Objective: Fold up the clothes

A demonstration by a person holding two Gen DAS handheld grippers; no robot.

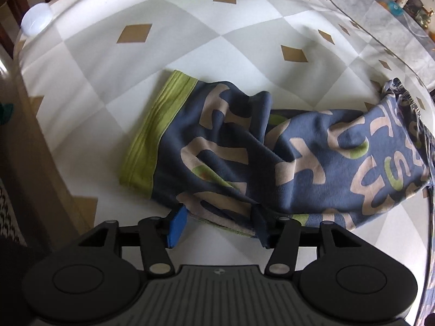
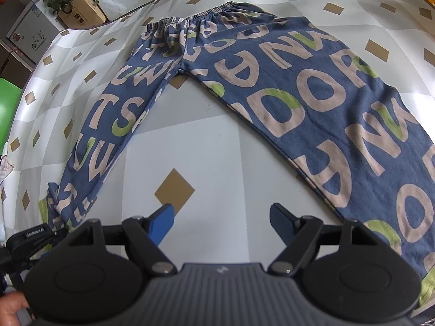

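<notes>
Blue trousers with beige and green letters lie on the table. In the right wrist view the trousers (image 2: 312, 89) are spread flat, waistband far, legs apart. My right gripper (image 2: 221, 220) is open over bare tablecloth between the legs, with nothing between its fingers. In the left wrist view one leg of the trousers (image 1: 272, 149) is bunched and folded over, its green cuff (image 1: 152, 135) to the left. My left gripper (image 1: 220, 228) sits at the leg's near edge. Its jaws stand apart with a loose cloth edge between them, and the left pad (image 1: 178, 225) is free of the cloth.
The tablecloth (image 2: 190, 146) is grey and white with brown diamonds. A white round lid (image 1: 36, 19) sits near the far left table edge, beside dark chairs (image 1: 16, 2). A potted plant in a box (image 2: 76, 5) stands beyond the table. A hand (image 2: 11, 309) shows at the lower left.
</notes>
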